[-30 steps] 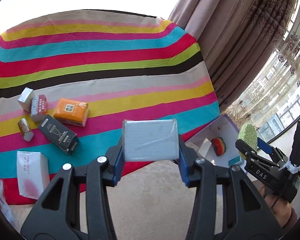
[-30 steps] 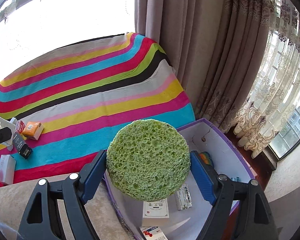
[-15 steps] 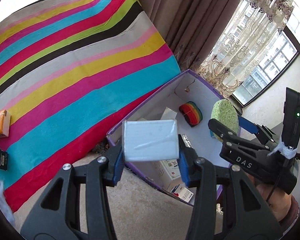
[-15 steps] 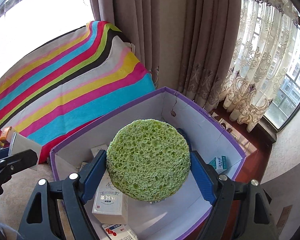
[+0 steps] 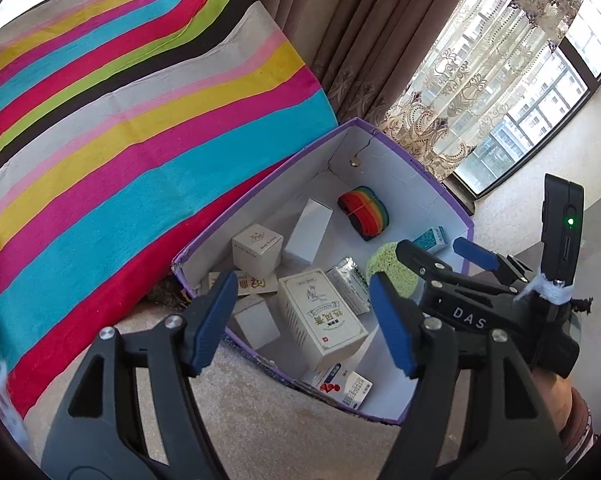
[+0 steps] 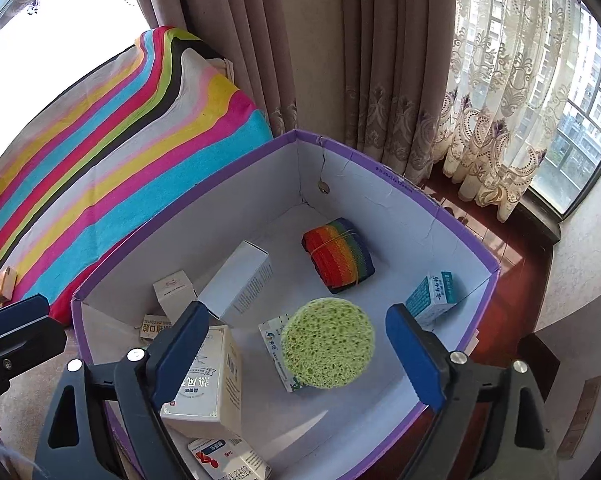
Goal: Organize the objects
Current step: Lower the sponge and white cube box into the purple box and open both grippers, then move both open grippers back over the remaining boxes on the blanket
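My left gripper [image 5: 300,284] hangs over the near corner of a purple-rimmed white box [image 5: 400,172]. Its jaws are opening and nothing is between the pads. A plain small white box [image 5: 256,326] lies in that corner, just below them. My right gripper [image 6: 298,312] is over the same box [image 6: 380,216], its jaws opening too. The round green sponge [image 6: 327,342] sits low between the pads, touching neither, over a flat packet. In the left wrist view the right gripper [image 5: 430,246] partly hides the sponge [image 5: 388,268].
Inside the box are a rainbow strap roll [image 6: 338,254], a tall printed carton [image 6: 208,376], a teal-and-white box [image 6: 432,296] and several white boxes. A striped cloth [image 5: 120,120] lies to the left, with an orange box [image 6: 4,284] on it. Curtains [image 6: 380,60] hang behind.
Both grippers swung from the striped cloth to above the box. The left let go of the white box and the right let go of the sponge; both things dropped into the box.
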`<state>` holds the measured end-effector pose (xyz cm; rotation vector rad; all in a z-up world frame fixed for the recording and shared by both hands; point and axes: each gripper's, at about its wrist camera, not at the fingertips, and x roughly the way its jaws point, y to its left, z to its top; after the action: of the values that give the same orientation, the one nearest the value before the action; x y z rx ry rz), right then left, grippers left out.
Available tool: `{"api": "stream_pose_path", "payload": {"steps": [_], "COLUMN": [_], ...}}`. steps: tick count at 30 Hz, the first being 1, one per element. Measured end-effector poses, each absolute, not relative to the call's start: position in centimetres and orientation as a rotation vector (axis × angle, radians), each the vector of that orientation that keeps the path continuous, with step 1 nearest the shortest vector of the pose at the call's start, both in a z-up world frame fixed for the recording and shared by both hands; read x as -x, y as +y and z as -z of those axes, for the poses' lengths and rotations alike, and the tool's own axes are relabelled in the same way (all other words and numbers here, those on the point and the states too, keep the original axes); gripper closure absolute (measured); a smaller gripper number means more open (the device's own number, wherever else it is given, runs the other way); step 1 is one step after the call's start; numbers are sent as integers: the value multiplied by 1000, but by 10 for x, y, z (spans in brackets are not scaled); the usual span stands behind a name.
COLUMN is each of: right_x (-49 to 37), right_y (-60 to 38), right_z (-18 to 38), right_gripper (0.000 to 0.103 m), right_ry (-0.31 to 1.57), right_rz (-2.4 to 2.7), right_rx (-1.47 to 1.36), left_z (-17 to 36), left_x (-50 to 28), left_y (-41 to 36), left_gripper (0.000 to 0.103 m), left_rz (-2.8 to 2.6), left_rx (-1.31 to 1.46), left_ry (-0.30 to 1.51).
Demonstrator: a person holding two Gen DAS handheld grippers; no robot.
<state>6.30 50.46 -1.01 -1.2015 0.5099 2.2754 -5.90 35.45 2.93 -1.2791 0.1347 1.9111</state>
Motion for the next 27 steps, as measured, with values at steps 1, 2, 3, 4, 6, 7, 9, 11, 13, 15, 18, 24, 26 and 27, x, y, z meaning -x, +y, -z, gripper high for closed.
{"api": "stream_pose_path", "payload": {"steps": [1, 2, 3, 4, 6, 7, 9, 11, 13, 15, 18, 24, 26, 27], "right_x": [-63, -62, -61, -59, -54, -52, -46, -39, -31, -23, -8, 27, 41, 46], "right_y": [504, 503, 500, 498, 491, 486, 478, 469, 458, 443, 420, 363, 341, 330], "right_z": [9, 7, 6, 5, 1, -1, -5, -10, -14, -19, -24, -33, -36, -37], "right_gripper": [10, 10, 10, 10, 10, 10, 10, 9, 9, 9, 9, 9, 9, 9], "right_ry": [510, 508, 507, 509, 497, 486, 473, 466, 451, 435, 403, 313, 278, 263], "right_rz": [-2278, -2283, -2289, -2297, -2320, -2330, -2351, -2375, -2403, -2437, -2493, -2624, -2669, -2690], "right_rx": [1199, 1198, 1198, 1200, 1206, 1207, 1207, 1207, 1212, 1220, 1243, 1304, 1324, 1335], "left_z": [-30, -30, -31, -32, -33, -34, -34, -35, -37, -40, -46, -48, -43, -40], "left_x": [59, 60, 60, 61, 64, 65, 68, 71, 73, 75, 78, 85, 87, 88], "left_y": [351, 347, 342, 337, 324, 316, 300, 281, 262, 240, 198, 96, 64, 49], "left_gripper": [31, 31, 31, 31, 31, 31, 31, 31, 30, 29, 25, 16, 14, 14], "left_rz": [-1917, -1927, -1940, -1953, -1979, -1992, -2018, -2042, -2073, -2112, -2201, -2419, -2479, -2500], "left_rx": [1283, 1288, 1292, 1297, 1301, 1304, 1313, 1324, 1331, 1333, 1338, 1388, 1423, 1443], "left_ry": [137, 141, 142, 140, 132, 125, 103, 69, 40, 10, -41, -154, -204, -232]}}
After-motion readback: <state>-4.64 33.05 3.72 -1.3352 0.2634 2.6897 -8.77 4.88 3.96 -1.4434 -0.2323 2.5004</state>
